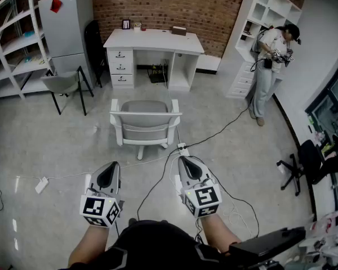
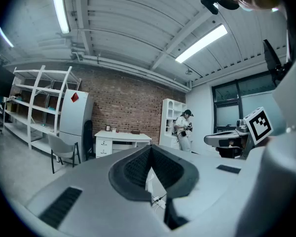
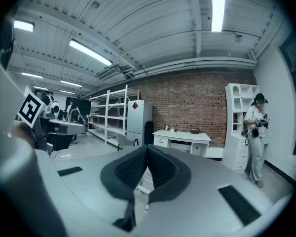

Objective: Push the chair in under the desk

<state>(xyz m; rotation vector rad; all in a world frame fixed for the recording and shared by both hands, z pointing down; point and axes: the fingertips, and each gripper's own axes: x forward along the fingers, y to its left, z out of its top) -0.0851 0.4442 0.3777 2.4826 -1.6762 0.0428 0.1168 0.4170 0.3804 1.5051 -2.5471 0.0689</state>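
Observation:
A white swivel chair (image 1: 145, 122) with a grey seat stands on the floor, pulled out from the white desk (image 1: 153, 43) at the brick wall, its back toward me. My left gripper (image 1: 110, 170) and right gripper (image 1: 186, 163) hover side by side, short of the chair's back, both shut and empty. The left gripper view shows the left gripper (image 2: 150, 149) with its jaws closed together, the desk (image 2: 122, 137) far beyond. In the right gripper view the right gripper (image 3: 147, 150) is likewise closed, with the desk (image 3: 183, 138) in the distance.
Cables and a power strip (image 1: 182, 148) lie on the floor just behind the chair. A grey chair (image 1: 65, 85) and a fridge (image 1: 67, 30) stand at the left by metal shelves (image 1: 14, 44). A person (image 1: 270, 61) stands by the white shelf unit (image 1: 259, 21) at the right.

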